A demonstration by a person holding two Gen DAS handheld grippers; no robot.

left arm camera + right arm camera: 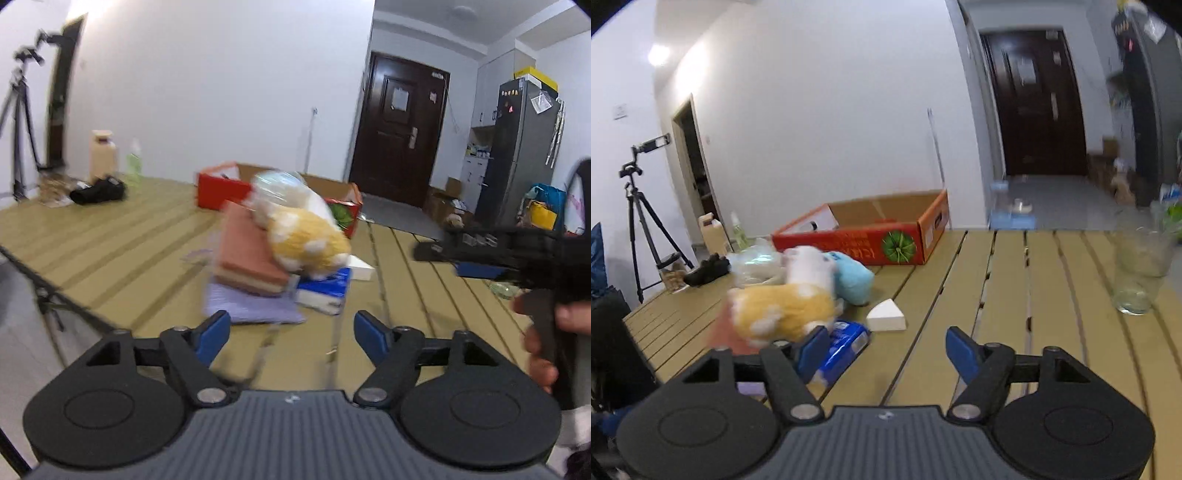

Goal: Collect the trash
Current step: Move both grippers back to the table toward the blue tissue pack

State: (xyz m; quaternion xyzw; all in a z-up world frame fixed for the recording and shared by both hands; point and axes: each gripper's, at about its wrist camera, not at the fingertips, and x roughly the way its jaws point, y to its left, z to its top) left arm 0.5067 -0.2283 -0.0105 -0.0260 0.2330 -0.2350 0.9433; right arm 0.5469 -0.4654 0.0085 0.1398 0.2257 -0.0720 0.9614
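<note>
On the slatted wooden table a pile holds a yellow-and-white plush toy, a crumpled clear plastic wrapper, a blue tissue pack, folded pink and purple cloths and a white wedge-shaped box. My left gripper is open and empty, just short of the pile. My right gripper is open and empty over the table, with the tissue pack by its left finger. The right gripper also shows in the left wrist view.
A red cardboard box lies open behind the pile. A clear glass stands at the right. A light blue plush sits behind the toy. A black object, a beige bottle and a spray bottle are at the far left. A tripod stands beyond the table.
</note>
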